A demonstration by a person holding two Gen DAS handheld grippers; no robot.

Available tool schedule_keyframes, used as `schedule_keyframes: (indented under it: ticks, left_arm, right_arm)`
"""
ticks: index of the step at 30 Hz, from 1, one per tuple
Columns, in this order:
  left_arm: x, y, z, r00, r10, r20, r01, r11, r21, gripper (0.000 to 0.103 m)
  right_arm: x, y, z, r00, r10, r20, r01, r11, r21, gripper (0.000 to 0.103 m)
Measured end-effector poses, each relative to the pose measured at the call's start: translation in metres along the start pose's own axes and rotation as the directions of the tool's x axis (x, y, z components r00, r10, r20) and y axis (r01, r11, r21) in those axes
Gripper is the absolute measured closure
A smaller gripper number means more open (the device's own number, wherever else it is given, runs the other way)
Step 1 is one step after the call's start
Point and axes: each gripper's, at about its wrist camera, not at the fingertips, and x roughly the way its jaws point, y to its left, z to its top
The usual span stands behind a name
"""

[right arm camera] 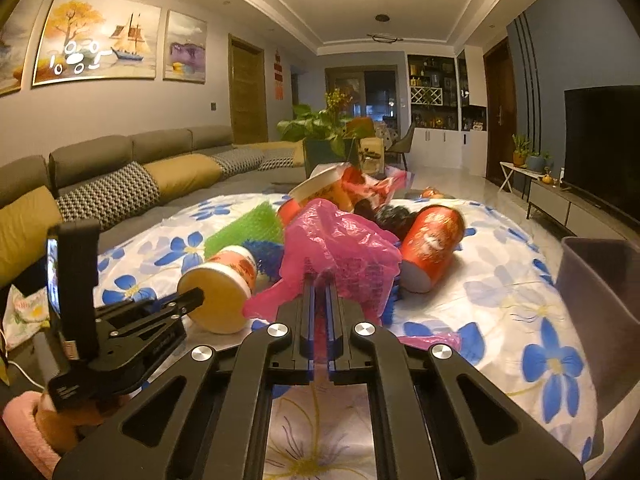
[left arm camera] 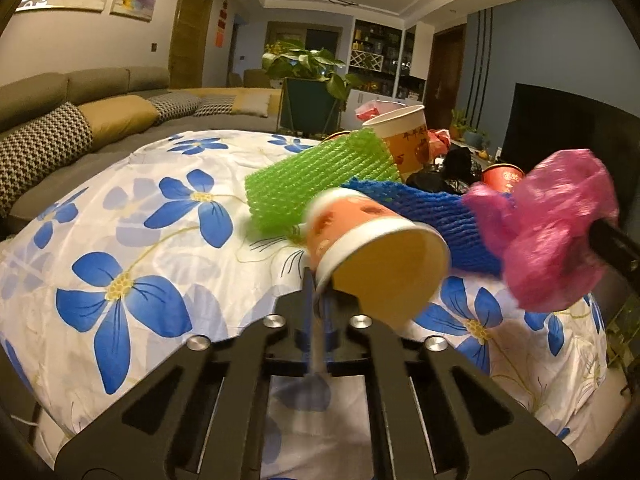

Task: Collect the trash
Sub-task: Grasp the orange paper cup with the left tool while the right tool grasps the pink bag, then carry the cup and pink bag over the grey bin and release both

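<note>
My left gripper [left arm camera: 318,280] is shut on the rim of an orange paper cup [left arm camera: 372,248], held tilted with its mouth toward the camera; the same cup [right arm camera: 224,284] and left gripper [right arm camera: 196,294] show in the right wrist view. My right gripper [right arm camera: 319,280] is shut on a pink plastic bag [right arm camera: 340,248], lifted above the table; the bag [left arm camera: 552,224] also shows in the left wrist view. A green foam net [left arm camera: 320,180], a blue foam net [left arm camera: 432,216], a red cup [right arm camera: 432,248], another paper cup [left arm camera: 404,136] and a black bag [right arm camera: 392,216] lie on the floral tablecloth [left arm camera: 120,240].
A grey bin [right arm camera: 600,300] stands at the table's right edge. A grey sofa [right arm camera: 120,184] runs along the left. A potted plant [left arm camera: 308,92] stands behind the table, a TV [right arm camera: 604,148] on the right.
</note>
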Motion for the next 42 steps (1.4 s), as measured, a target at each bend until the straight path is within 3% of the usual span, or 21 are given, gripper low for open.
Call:
schedule_keyframes:
  ticks: [5, 13, 19, 21, 28, 33, 37, 42]
  left_arm:
    - [-0.020, -0.002, 0.005, 0.999, 0.009, 0.046, -0.009, 1.000, 0.004, 0.101]
    - [-0.048, -0.023, 0.027, 0.990, -0.057, 0.130, 0.053, 0.998, 0.029, 0.101]
    - [-0.050, -0.058, 0.038, 0.983, -0.125, 0.133, 0.116, 0.990, 0.075, 0.101]
    - [-0.051, -0.075, 0.044, 0.976, -0.165, 0.139, 0.151, 0.983, 0.102, 0.101]
    - [-0.049, -0.158, 0.073, 0.925, -0.334, 0.180, 0.292, 0.930, 0.222, 0.101]
    - [-0.027, -0.218, 0.089, 0.887, -0.431, 0.165, 0.382, 0.886, 0.262, 0.101]
    - [0.000, -0.264, 0.091, 0.857, -0.498, 0.130, 0.451, 0.849, 0.277, 0.101]
    - [0.028, -0.302, 0.086, 0.841, -0.535, 0.082, 0.496, 0.822, 0.281, 0.101]
  right_arm:
    - [-0.021, -0.018, 0.006, 0.998, -0.043, 0.042, 0.042, 0.999, 0.018, 0.098]
    - [-0.049, -0.059, 0.009, 0.980, -0.176, 0.088, 0.171, 0.983, 0.066, 0.098]
    - [-0.069, -0.094, 0.008, 0.951, -0.287, 0.116, 0.277, 0.956, 0.099, 0.098]
    - [-0.076, -0.109, 0.009, 0.932, -0.338, 0.132, 0.325, 0.939, 0.110, 0.098]
    - [-0.089, -0.163, 0.011, 0.845, -0.507, 0.169, 0.485, 0.861, 0.154, 0.098]
    - [-0.084, -0.203, 0.006, 0.805, -0.574, 0.152, 0.544, 0.815, 0.197, 0.098]
    - [-0.078, -0.222, 0.000, 0.793, -0.594, 0.132, 0.562, 0.799, 0.216, 0.098]
    - [-0.071, -0.237, -0.007, 0.791, -0.601, 0.115, 0.570, 0.792, 0.217, 0.098]
